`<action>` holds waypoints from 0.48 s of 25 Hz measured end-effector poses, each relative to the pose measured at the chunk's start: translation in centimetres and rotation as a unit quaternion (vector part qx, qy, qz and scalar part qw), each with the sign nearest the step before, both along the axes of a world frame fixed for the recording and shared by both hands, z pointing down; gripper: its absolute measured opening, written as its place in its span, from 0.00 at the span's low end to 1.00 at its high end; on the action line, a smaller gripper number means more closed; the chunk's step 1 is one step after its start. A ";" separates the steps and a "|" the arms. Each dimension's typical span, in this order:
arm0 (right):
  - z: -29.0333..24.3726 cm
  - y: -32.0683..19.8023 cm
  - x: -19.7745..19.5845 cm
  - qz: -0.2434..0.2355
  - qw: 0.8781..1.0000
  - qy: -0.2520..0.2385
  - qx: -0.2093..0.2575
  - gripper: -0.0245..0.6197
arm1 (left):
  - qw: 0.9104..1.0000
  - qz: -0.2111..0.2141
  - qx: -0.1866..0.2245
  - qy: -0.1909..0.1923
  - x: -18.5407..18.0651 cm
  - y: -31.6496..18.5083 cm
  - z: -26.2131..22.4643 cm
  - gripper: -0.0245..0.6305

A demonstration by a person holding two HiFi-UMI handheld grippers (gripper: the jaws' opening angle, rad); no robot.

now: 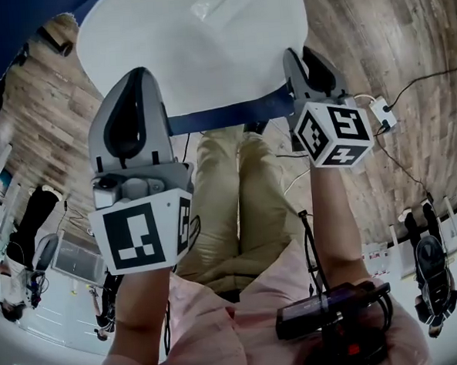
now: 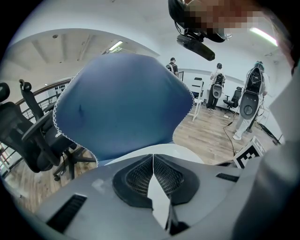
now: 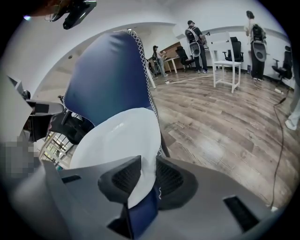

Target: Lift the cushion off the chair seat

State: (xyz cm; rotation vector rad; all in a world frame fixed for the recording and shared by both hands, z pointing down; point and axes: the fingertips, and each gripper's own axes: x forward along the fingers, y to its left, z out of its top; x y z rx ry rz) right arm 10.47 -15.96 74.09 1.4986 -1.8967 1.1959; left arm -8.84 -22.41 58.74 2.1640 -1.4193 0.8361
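Both pairs of jaws are shut on the cushion's near edge: the left gripper pinches its white face, and the right gripper clamps white and blue layers together (blue underside showing). The cushion is held up above the person's legs and the wooden floor.

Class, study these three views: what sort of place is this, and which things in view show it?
Probably a large open office or lab-style workroom. It has a wood-plank floor, a black office chair and a white chair, and people are standing in the background.
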 end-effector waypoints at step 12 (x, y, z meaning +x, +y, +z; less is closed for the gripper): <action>-10.7 -1.4 -2.9 -0.035 0.997 -0.002 0.072 0.11 | 0.997 -0.016 0.072 0.023 0.2 0.5 -9.3 0.06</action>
